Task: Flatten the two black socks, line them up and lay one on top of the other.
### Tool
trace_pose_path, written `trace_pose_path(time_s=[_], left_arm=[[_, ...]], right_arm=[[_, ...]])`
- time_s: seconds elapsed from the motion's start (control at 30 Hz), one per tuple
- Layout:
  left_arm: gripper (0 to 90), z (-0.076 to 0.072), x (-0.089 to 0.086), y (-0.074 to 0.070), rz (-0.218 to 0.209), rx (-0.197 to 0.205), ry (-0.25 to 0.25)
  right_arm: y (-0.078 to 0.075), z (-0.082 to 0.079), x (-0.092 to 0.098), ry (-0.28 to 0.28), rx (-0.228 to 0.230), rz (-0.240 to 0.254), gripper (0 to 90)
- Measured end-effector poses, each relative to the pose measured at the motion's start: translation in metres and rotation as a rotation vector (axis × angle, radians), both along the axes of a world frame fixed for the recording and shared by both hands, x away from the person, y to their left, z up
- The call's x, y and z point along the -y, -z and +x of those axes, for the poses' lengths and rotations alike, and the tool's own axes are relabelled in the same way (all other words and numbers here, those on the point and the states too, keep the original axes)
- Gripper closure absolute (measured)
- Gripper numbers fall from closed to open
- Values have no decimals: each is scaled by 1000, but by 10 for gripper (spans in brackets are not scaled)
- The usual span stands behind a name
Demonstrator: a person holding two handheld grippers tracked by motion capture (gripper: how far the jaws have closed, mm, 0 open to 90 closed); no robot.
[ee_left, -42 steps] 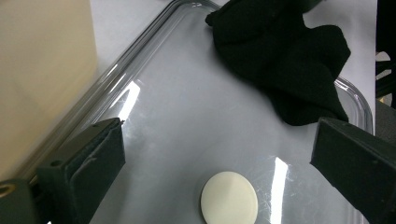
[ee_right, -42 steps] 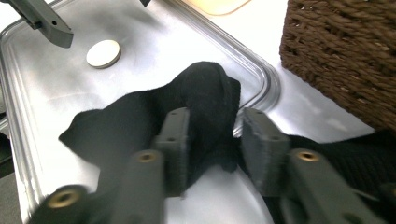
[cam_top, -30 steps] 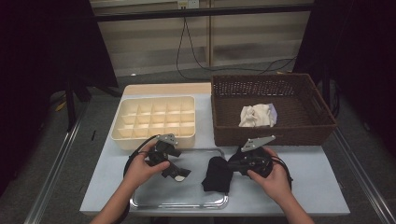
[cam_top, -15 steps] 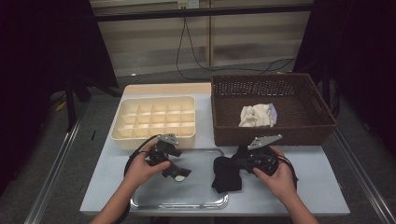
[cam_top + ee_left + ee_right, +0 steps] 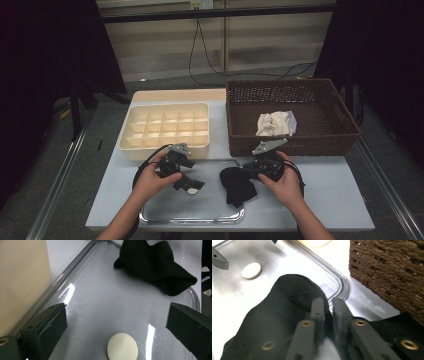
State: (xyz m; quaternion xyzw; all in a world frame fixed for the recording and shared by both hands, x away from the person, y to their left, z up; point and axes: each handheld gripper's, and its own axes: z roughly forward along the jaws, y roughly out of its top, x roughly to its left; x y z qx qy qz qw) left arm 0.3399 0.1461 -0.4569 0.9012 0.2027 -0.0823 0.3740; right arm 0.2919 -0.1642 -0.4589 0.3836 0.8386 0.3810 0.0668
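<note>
A black crumpled cloth sock (image 5: 237, 186) lies on the right part of a clear shallow plastic tray (image 5: 150, 216) at the table's near edge, a cream compartmented plastic organiser box (image 5: 165, 129) behind the tray's left half, a brown woven wicker basket (image 5: 295, 92) to that box's right holding a white bundled cloth (image 5: 274, 123).

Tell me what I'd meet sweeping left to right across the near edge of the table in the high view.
Left hand → left gripper → black cloth → right gripper → right hand, all over or beside the clear tray.
</note>
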Motion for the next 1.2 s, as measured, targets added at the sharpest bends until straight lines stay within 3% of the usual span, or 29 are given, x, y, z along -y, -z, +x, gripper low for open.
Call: trace_pose_path(time_s=[0.23, 0.43, 0.57, 0.6, 0.63, 0.7, 0.73, 0.8, 0.83, 0.93, 0.97, 1.0, 1.03, 1.2], left_arm=[[32, 0, 0, 0, -9, 0, -6], [32, 0, 0, -1, -4, 1, -8], [32, 0, 0, 0, -3, 6, -7], [32, 0, 0, -2, 21, 15, -8], [32, -1, 1, -2, 6, 10, -10], [32, -1, 1, -1, -7, 4, -9], [32, -1, 1, -2, 21, 16, -6], [32, 0, 0, -2, 22, 16, -4], [32, -1, 0, -1, -7, 6, -9], [32, 0, 0, -2, 19, 19, -11], [32, 0, 0, -1, 3, 14, -8], [32, 0, 0, -2, 23, 20, -10], [32, 0, 0, -1, 3, 9, -5], [32, 0, 0, 0, 1, 12, -1]], right_arm=[[-4, -12, 8, 12, 8, -5, 618], [-7, -27, 17, 7, -18, 3, 516], [-2, -37, 18, -20, -33, 23, 541], [-1, -39, 17, -22, -50, 18, 556], [0, -39, 17, -25, -55, 7, 577], [3, -39, 16, -40, -78, 15, 688], [4, -39, 16, -47, -95, 12, 728], [6, -38, 16, -51, -113, 5, 834], [7, -38, 16, -52, -120, 16, 864], [7, -36, 15, -51, -139, 8, 880], [7, -34, 15, -49, -126, 7, 883], [6, -34, 14, -45, -130, 3, 883], [5, -33, 14, -45, -123, -3, 883], [1, -24, 19, -23, -99, -21, 882]])
